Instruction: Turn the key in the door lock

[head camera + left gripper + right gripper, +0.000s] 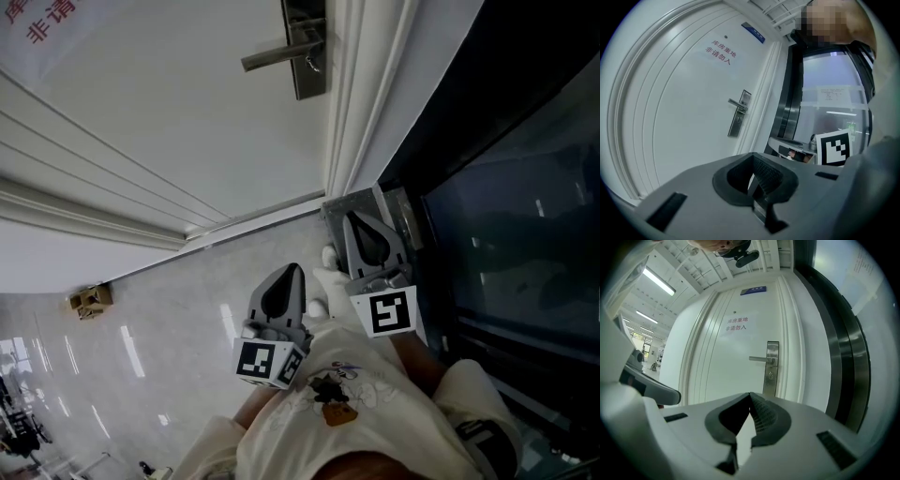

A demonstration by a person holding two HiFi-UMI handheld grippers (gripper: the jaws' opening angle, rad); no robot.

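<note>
The white door carries a steel lock plate with a lever handle. A small key seems to hang at the plate, too small to tell well. The right gripper view shows the plate, the handle and the keyhole spot straight ahead, well away. From the left gripper view the plate lies further off. My left gripper and right gripper are held low near my body. Both are shut, hold nothing and touch nothing.
A dark glass partition with a metal frame stands right of the white door frame. Red lettering is printed on the door. A small brown box lies on the glossy floor at the left.
</note>
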